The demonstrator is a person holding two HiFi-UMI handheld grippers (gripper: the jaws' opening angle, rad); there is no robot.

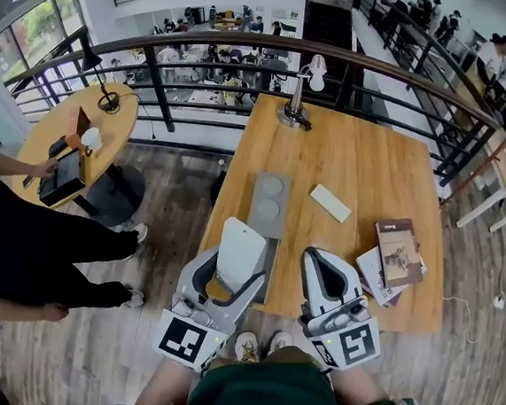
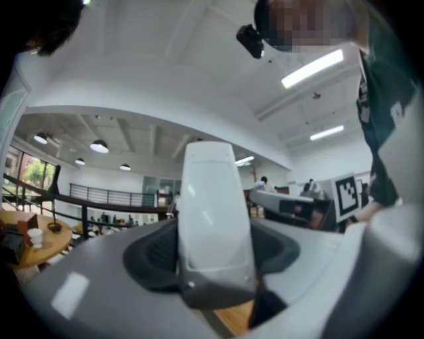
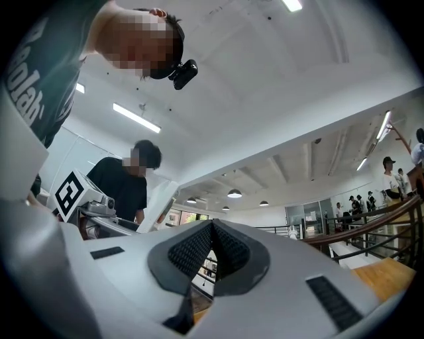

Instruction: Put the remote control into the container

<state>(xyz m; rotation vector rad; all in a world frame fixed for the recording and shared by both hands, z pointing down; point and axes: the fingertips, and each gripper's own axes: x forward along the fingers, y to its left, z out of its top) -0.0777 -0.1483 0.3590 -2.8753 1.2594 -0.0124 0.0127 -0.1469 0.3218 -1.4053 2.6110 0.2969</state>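
My left gripper (image 1: pixel 233 275) is clamped on the white remote control (image 1: pixel 242 245), holding it upright over the near edge of the wooden table (image 1: pixel 372 164), in front of the gray container's (image 1: pixel 256 199) near end; I can't tell if its lower end touches anything. My right gripper (image 1: pixel 314 256) has its jaws pressed together with nothing in them, beside the left, and a flat white slab (image 1: pixel 330 203) lies right of the container.
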